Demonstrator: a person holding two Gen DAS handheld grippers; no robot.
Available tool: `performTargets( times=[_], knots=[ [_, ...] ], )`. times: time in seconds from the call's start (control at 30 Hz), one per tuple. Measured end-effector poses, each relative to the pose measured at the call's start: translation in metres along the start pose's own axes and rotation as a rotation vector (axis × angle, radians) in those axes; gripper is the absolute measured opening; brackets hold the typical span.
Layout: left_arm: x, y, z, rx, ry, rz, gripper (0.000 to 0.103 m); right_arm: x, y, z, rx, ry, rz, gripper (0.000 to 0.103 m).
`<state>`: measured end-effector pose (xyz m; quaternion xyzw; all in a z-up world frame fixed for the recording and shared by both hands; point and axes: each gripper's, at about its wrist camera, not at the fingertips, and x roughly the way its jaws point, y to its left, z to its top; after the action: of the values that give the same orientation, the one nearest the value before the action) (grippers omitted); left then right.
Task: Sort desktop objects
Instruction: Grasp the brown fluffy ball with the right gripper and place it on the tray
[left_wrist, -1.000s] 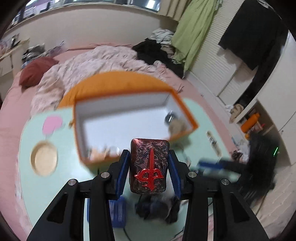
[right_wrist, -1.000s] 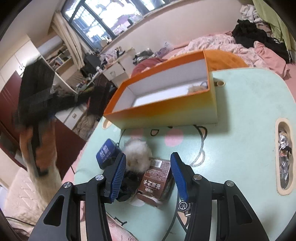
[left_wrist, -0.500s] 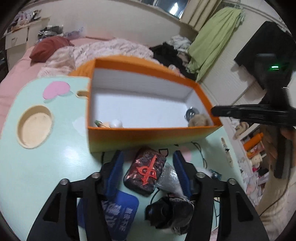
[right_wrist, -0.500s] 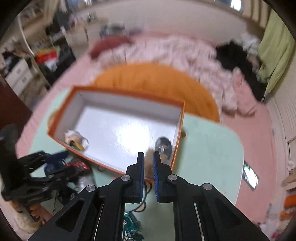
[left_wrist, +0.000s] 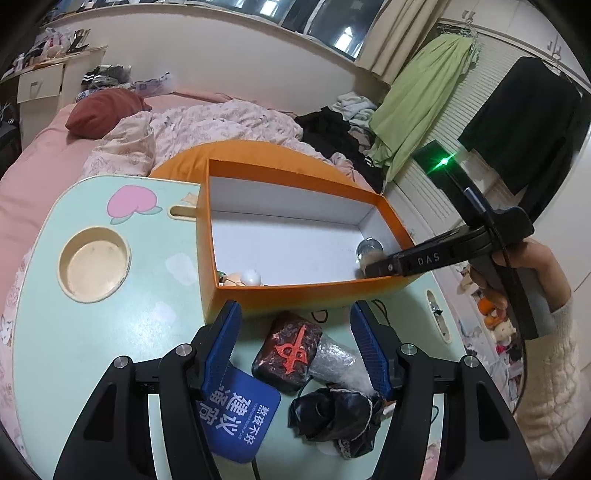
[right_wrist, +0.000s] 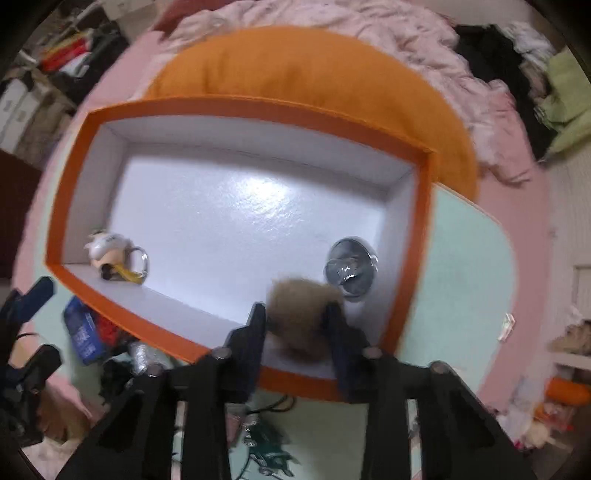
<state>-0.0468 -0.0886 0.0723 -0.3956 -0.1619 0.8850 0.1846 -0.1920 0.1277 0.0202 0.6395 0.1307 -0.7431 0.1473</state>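
In the left wrist view, the left tool (left_wrist: 295, 352) fills the bottom of the frame, its blue-padded jaws apart and gripping nothing; they have just been opening. Between them on the mint-green worktop (left_wrist: 110, 332) lies a dark red case with a red emblem (left_wrist: 291, 349), clear of both pads. A blue pouch with white lettering (left_wrist: 240, 413) sits at lower centre, partly under the left jaw, and a crumpled black item (left_wrist: 332, 417) lies to its right. A wad of clear plastic wrap (left_wrist: 336, 360) lies against the case, just inside the right jaw.

Just above these, at frame centre, stands the orange box with a white inside (left_wrist: 280, 295). A small white figure (left_wrist: 251, 277) lies in its lower left corner. At centre right the right tool (left_wrist: 373, 267) reaches into the box, held by a person's hand (left_wrist: 487, 284) in a white fuzzy sleeve.

In the right wrist view, the right tool (right_wrist: 297, 317) points down into the box (right_wrist: 240, 107). Its jaws have just been opening a little, and a brown fluffy ball (right_wrist: 301, 306) sits between them at lower centre; the blur hides whether the pads press it. A shiny metal round object (right_wrist: 351, 266) lies just beside the ball. A keyring figure (right_wrist: 110, 254) lies at the box's left end.

Farther off, at the top of both frames, an orange cushion (right_wrist: 314, 66) lies behind the box, with a pink bed (left_wrist: 33, 177) and rumpled bedding beyond.
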Motion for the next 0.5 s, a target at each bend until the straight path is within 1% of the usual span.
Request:
performTargets(
  times=[0.03,0.1,0.17,0.2,0.27,0.3,0.37,0.43,0.5],
  knots=[
    [0.0,0.001,0.0,-0.001,0.002,-0.002,0.062,-0.001,-0.003,-0.002,0.005,-0.016,0.003,0.023],
    [0.001,0.002,-0.001,0.0,0.004,-0.008,0.062,-0.005,-0.007,-0.006,0.009,-0.053,0.041,0.022],
    [0.001,0.002,-0.001,-0.002,0.003,-0.007,0.062,-0.017,-0.016,-0.012,0.038,-0.125,0.094,0.022],
    [0.001,0.001,-0.001,-0.001,0.0,-0.009,0.062,-0.031,-0.018,-0.015,0.048,-0.181,0.117,0.022],
    [0.0,-0.001,-0.002,0.001,-0.004,-0.016,0.062,-0.068,-0.026,-0.034,0.069,-0.336,0.21,0.022],
    [0.0,-0.002,-0.001,0.003,-0.004,-0.019,0.062,-0.081,-0.023,-0.04,0.07,-0.377,0.244,0.022],
    [-0.001,-0.006,0.0,0.012,-0.005,-0.018,0.062,-0.106,-0.019,-0.071,0.048,-0.464,0.343,0.023],
    [0.001,-0.013,0.005,0.027,-0.002,-0.006,0.062,-0.106,-0.015,-0.098,0.031,-0.498,0.38,0.023],
    [0.005,-0.025,0.013,0.053,0.009,0.012,0.062,-0.091,-0.015,-0.113,0.04,-0.497,0.398,0.023]
  ],
)
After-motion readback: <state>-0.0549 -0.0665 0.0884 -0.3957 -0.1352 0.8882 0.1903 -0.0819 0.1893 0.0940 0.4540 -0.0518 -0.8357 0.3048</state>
